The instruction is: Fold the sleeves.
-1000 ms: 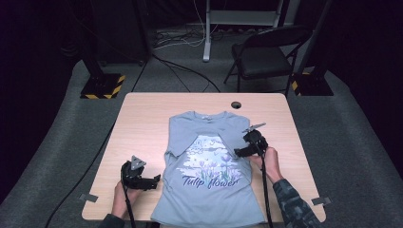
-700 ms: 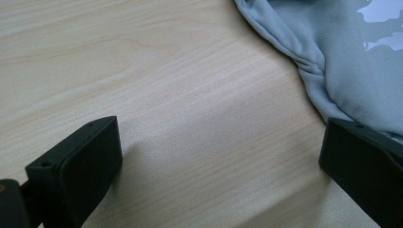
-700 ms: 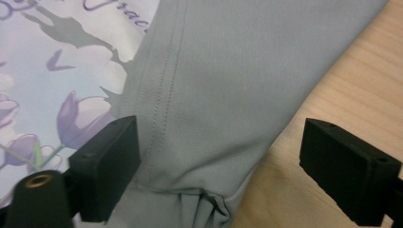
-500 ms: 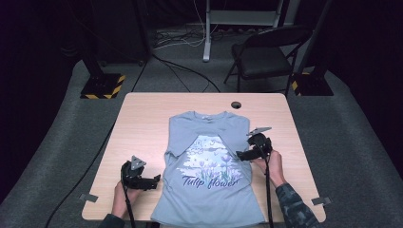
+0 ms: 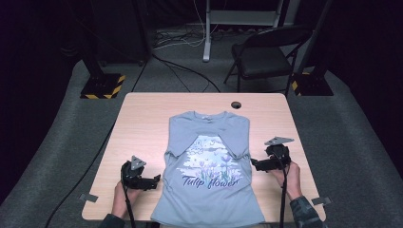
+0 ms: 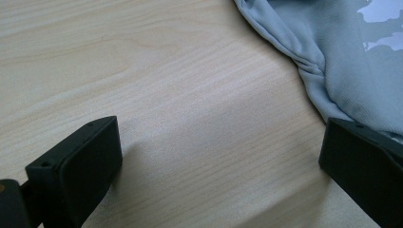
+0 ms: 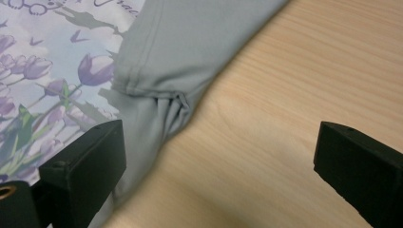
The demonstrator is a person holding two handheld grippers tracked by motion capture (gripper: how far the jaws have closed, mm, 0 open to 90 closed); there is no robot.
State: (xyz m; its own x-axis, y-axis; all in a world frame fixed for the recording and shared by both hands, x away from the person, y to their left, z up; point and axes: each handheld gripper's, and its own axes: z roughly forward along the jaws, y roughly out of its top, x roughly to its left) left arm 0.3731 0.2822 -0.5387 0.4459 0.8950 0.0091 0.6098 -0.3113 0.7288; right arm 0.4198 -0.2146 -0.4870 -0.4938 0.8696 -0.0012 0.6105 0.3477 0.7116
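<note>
T-shirt, one only, lies flat and face up in the middle of the desk, collar at the far end, hem at the near edge, both sleeves folded in over the chest. I judge it light, soft and limp: it will sag and crease wherever I lift it, so it wants a hold at two points along an edge, or at a doubled fold, not on the single layer in the middle. The bunched cloth at the armpit fold, just ahead of my right gripper, looks like the thickest, surest bite on that side.

My right gripper sits just right of the shirt; its jaws have just been opening and now stand wide with nothing between them, only bare wood. My left gripper rests beside the shirt's left edge, jaws wide too and empty, the right jaw at the cloth's border.

Count: one shirt, two grippers, one dark round hole in the desk's far side, one folding chair beyond.
</note>
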